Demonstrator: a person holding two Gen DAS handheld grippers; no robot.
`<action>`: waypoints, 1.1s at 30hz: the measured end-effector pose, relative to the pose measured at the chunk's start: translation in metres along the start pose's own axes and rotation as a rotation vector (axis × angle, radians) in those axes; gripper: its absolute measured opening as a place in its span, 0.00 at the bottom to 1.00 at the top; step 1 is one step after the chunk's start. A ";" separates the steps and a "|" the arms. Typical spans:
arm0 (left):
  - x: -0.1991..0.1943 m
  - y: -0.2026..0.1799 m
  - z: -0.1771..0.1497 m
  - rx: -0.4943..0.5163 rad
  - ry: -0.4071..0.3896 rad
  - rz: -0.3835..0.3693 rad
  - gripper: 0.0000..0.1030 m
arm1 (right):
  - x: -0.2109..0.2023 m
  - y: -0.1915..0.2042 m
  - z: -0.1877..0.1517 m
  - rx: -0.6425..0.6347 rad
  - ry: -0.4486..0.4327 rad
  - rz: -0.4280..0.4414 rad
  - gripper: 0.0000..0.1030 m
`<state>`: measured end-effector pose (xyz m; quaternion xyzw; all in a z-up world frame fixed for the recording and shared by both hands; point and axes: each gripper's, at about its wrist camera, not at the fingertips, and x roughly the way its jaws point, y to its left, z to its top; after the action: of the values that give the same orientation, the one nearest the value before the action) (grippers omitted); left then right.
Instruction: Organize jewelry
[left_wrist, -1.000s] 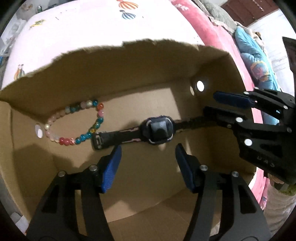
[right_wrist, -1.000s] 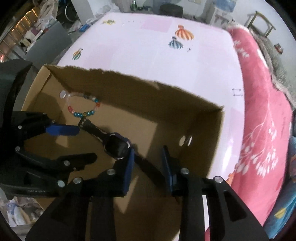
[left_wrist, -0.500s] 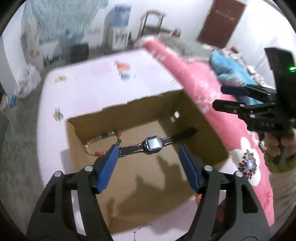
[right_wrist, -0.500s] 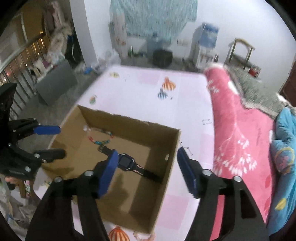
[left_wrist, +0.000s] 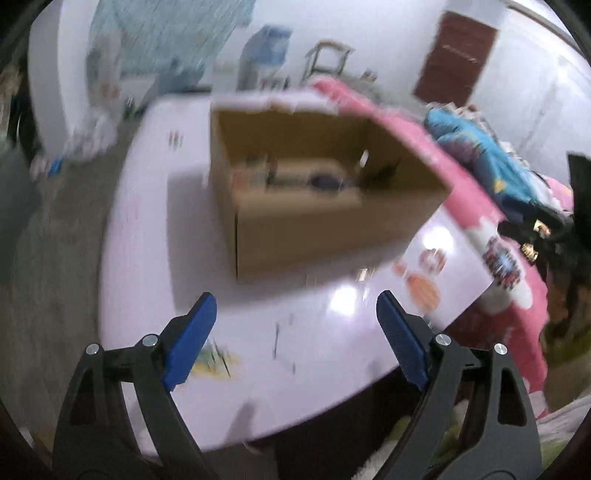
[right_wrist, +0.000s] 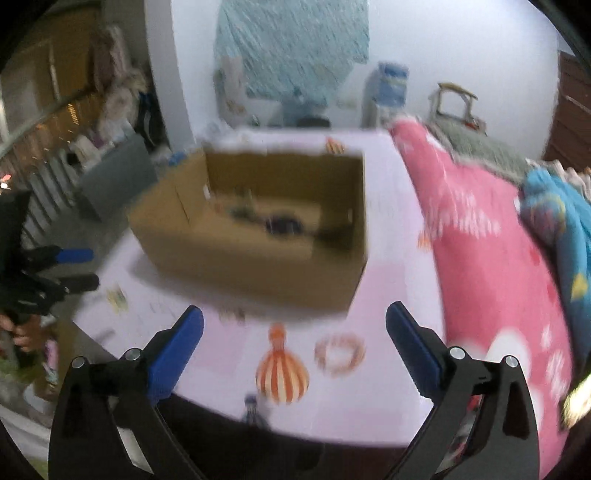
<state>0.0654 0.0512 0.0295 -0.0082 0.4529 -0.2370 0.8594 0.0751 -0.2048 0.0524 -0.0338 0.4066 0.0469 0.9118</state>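
An open cardboard box (left_wrist: 317, 236) (right_wrist: 251, 266) stands on the pale table (left_wrist: 147, 258) (right_wrist: 391, 295). Inside it lie a dark watch (left_wrist: 325, 181) (right_wrist: 282, 223) and, blurred, a bead bracelet (left_wrist: 255, 177). An orange-pink bead bracelet (right_wrist: 340, 352) lies on the table in front of the box. My left gripper (left_wrist: 294, 299) (right_wrist: 79, 267) hovers over the table's near edge with its jaws opening and nothing between them. My right gripper (right_wrist: 295, 308) is likewise back from the box, its jaws opening and empty.
A pink blanket (right_wrist: 487, 258) (left_wrist: 476, 206) with a blue cloth (right_wrist: 561, 229) on it borders the table on the right. A person's hand (right_wrist: 22, 332) holds the left gripper. Balloon prints (right_wrist: 282, 373) dot the table cover. A water dispenser (right_wrist: 388, 88) and a chair (right_wrist: 456, 103) stand by the far wall.
Both grippers have drawn back out of the box to the table's near edge, and their jaws have widened. The watch and the bead bracelet stay in the box.
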 end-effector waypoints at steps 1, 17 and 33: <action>0.014 0.002 -0.009 -0.020 0.029 0.026 0.82 | 0.012 0.006 -0.013 0.008 0.025 -0.010 0.93; 0.091 -0.010 -0.029 0.065 0.102 0.242 0.90 | 0.098 0.041 -0.067 0.050 0.177 -0.068 0.94; 0.094 0.001 -0.027 0.081 0.096 0.233 0.93 | 0.101 0.037 -0.065 0.049 0.178 -0.057 0.94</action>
<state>0.0899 0.0187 -0.0595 0.0905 0.4813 -0.1540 0.8582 0.0901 -0.1690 -0.0671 -0.0272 0.4858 0.0075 0.8736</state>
